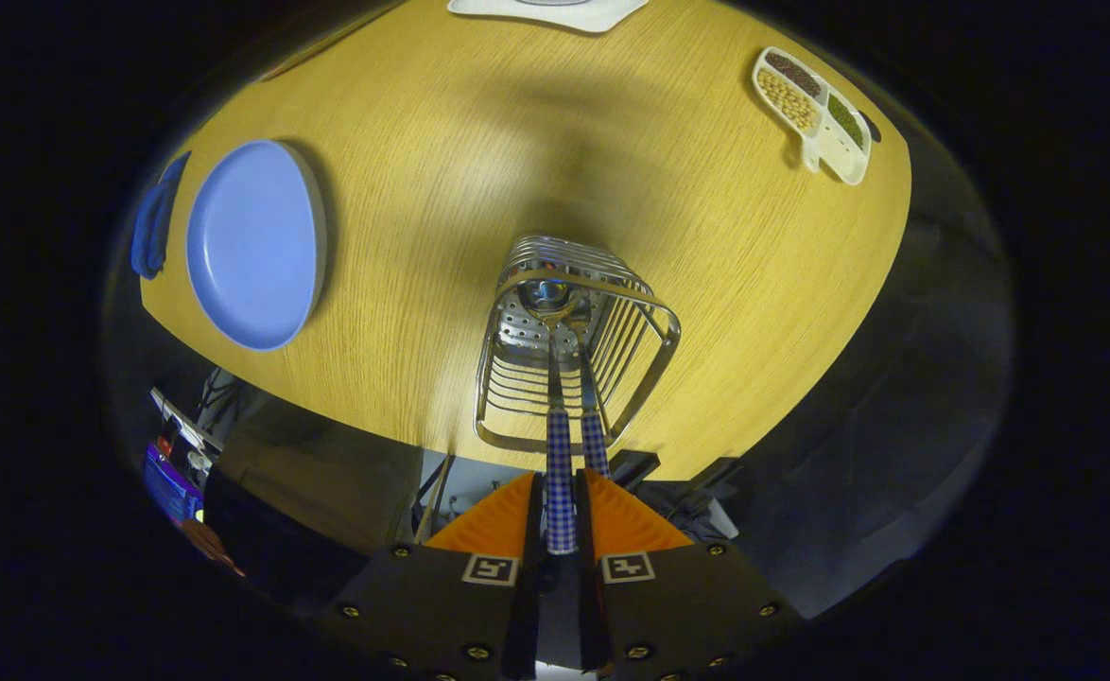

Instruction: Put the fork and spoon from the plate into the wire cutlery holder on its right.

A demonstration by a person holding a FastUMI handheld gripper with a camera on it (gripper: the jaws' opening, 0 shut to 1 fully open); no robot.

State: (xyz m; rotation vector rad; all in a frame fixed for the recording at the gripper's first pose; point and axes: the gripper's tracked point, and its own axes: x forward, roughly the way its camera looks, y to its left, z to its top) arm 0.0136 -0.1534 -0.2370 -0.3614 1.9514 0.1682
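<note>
1. While clenched on a checked-handled utensil (561, 482), the gripper (561, 515) is held above the wire cutlery holder (569, 340), where a second utensil (594, 440) stands.
2. Left of the holder, the blue plate (252, 244) is seen bare on the worktop (442, 142).

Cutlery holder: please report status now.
Hand-held gripper shut on checked handle, its metal end down in wire cutlery holder. Second handle already inside. Blue plate bare. Nothing blocking.

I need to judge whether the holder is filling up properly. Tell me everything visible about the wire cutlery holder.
The wire cutlery holder is a shiny metal basket with curved wire sides and a perforated floor. It stands upright on the wooden table, near its front edge, right of the blue plate, just ahead of the gripper. Two utensils with checked handles stand inside; the fingers clamp one, its spoon-like head resting on the floor.
</note>
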